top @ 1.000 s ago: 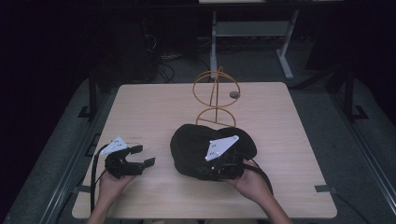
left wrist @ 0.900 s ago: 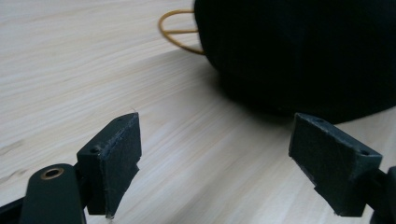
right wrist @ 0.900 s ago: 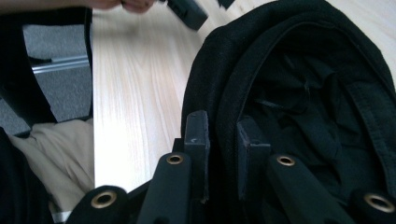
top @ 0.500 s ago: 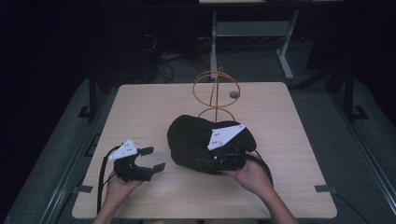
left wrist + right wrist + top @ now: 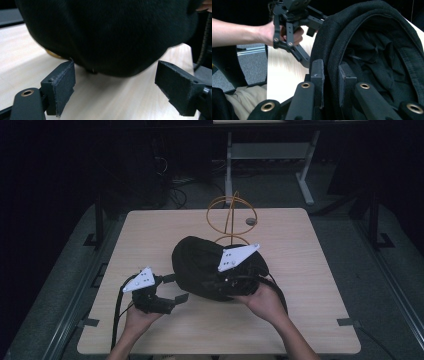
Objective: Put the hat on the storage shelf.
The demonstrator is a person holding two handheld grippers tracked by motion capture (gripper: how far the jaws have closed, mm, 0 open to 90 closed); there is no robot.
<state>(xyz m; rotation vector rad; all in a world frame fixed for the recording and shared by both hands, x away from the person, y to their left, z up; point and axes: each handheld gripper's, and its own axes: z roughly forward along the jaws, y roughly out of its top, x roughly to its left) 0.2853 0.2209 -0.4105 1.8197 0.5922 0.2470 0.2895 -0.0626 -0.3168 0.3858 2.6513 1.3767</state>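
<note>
Worktop (image 5: 150, 230): pale wood, seen from above, with dark floor around it.
Hat (image 5: 200, 265): black fabric, near the middle of the worktop, lifted and tilted at its near edge; its open inside and lining face the right gripper view (image 5: 372, 55); its rounded outer side looms close in the left gripper view (image 5: 107, 32).
Wire stand (image 5: 231, 215): orange-brown loops, upright just behind the hat, toward the far edge.
Small grey disc (image 5: 250, 221): lying on the worktop beside the stand.
Right gripper (image 5: 235, 277): held in the right hand (image 5: 265, 302) at the hat's near right edge; its fingers (image 5: 318, 75) are clenched on the hat's rim, one outside and one inside the fabric.
Left gripper (image 5: 172, 287): held in the left hand (image 5: 137, 315), just left of the hat; its fingers (image 5: 61, 85) are spread apart with bare worktop between them, close to the hat, contact not clear.
Cable (image 5: 119, 315): black, looping from the left gripper toward the near edge.
</note>
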